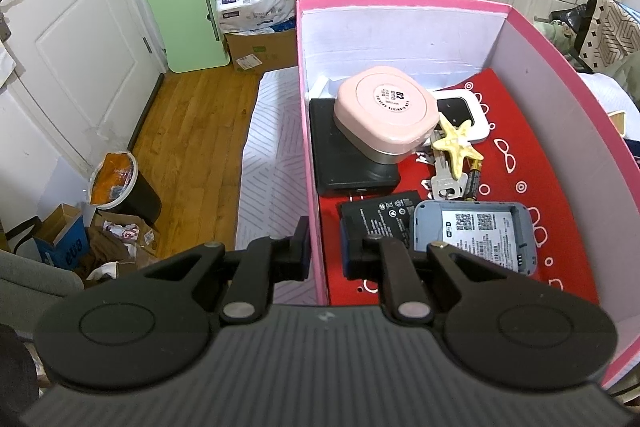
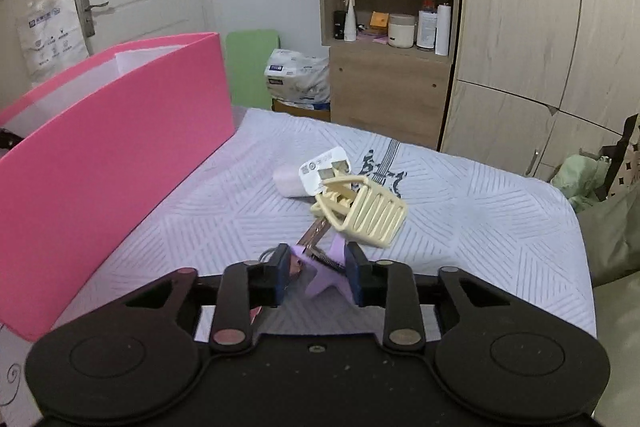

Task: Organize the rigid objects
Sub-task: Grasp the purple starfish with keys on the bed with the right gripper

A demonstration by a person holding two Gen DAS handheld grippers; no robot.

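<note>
A pink box with a red floor holds a pink square container on a black device, a white router, a yellow starfish keyring with keys, a black battery and a grey-blue device. My left gripper straddles the box's left wall, fingers on either side of it. My right gripper is shut on a purple starfish keyring with a key, on the bed. A cream hair claw and a white charger plug lie just beyond. The pink box also shows in the right wrist view, to the left.
The bed has a white patterned cover. A wooden cabinet with bottles and wardrobe doors stand behind it. On the floor to the left are a bin, cardboard boxes and a green board.
</note>
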